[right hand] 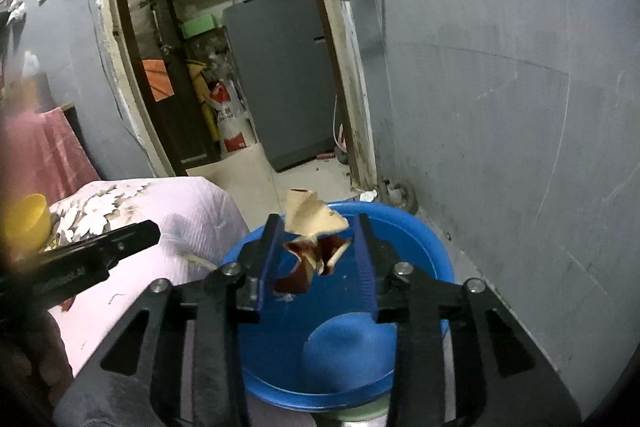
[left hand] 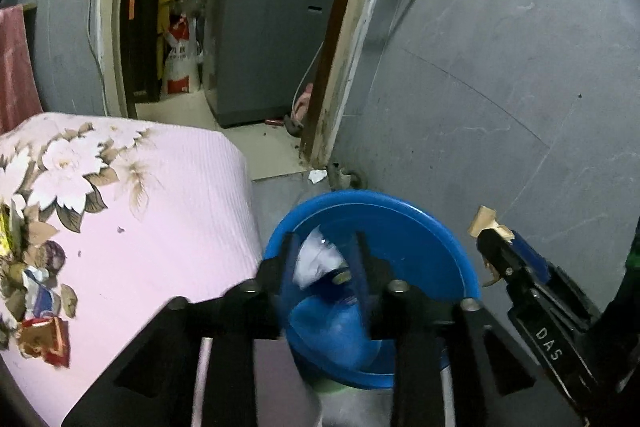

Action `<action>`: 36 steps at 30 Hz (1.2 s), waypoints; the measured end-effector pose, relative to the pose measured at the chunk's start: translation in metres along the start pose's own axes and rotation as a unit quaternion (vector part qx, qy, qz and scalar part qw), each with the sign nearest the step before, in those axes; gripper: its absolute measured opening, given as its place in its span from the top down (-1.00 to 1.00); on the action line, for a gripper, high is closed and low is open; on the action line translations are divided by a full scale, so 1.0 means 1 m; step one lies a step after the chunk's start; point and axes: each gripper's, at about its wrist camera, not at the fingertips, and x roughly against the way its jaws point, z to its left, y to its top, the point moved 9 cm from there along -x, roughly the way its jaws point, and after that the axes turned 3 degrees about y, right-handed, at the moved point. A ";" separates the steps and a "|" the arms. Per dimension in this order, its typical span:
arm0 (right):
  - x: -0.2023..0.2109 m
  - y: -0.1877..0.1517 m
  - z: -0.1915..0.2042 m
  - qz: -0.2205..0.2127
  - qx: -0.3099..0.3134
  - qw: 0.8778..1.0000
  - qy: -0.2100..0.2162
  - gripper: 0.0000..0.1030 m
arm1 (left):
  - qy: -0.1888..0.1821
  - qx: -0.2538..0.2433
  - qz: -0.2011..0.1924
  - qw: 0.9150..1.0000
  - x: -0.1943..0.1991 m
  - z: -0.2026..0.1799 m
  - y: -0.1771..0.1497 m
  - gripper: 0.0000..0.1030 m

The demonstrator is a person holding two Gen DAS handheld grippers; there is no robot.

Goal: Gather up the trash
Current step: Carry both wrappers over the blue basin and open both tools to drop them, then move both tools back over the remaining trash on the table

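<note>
A blue plastic basin (left hand: 360, 197) stands on the floor between the bed and the grey wall. My left gripper (left hand: 325, 237) hangs over it, jaws apart, and a crumpled white paper (left hand: 316, 259) lies loose between them, nearer the left finger. My right gripper (right hand: 318, 218) is also over the basin (right hand: 420, 227). Its jaws are apart, and a torn tan and dark red wrapper (right hand: 314, 227) sits between them with a gap on the right side. In the left wrist view the same wrapper (left hand: 486, 221) shows at that gripper's tip.
A pink floral bed cover (left hand: 160, 207) lies left of the basin, with several wrappers (left hand: 40, 299) on it and a yellow bowl (right hand: 28, 223). A doorway ahead shows a grey appliance (left hand: 272, 27). A white scrap (left hand: 318, 175) lies by the door frame. Grey wall (left hand: 500, 87) at right.
</note>
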 end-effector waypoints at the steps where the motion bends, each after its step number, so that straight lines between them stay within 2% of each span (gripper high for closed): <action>1: -0.001 0.000 0.000 0.002 -0.002 1.000 0.000 0.07 | 0.000 0.003 0.000 1.000 0.000 0.001 0.000 0.41; 7: -0.004 0.000 0.001 0.009 -0.009 1.000 0.005 -0.12 | 0.002 0.008 -0.007 1.000 0.011 0.004 0.001 0.35; 15: 0.019 0.017 0.017 -0.024 -0.009 1.000 0.015 -0.29 | 0.016 0.015 -0.058 0.998 0.054 0.019 0.010 0.19; 22: 0.050 0.033 0.053 -0.062 0.010 0.997 0.034 -0.63 | 0.052 0.032 -0.110 0.992 0.107 0.054 0.015 -0.13; 24: 0.059 0.036 0.067 -0.072 0.015 0.996 0.041 -0.76 | 0.069 0.035 -0.125 0.989 0.124 0.065 0.015 -0.30; 26: 0.065 0.038 0.080 -0.082 0.019 0.995 0.048 -0.86 | 0.087 0.036 -0.144 0.985 0.143 0.080 0.014 -0.63; 29: 0.075 0.040 0.102 -0.096 0.028 0.993 0.060 -1.00 | 0.106 0.034 -0.176 0.978 0.171 0.096 0.012 -0.73; 32: 0.083 0.039 0.128 -0.109 0.038 0.990 0.077 -1.00 | 0.122 0.041 -0.191 0.973 0.192 0.117 0.008 -0.88; 36: 0.094 0.036 0.160 -0.127 0.056 0.986 0.097 -1.00 | 0.138 0.054 -0.207 0.967 0.221 0.142 0.000 -0.89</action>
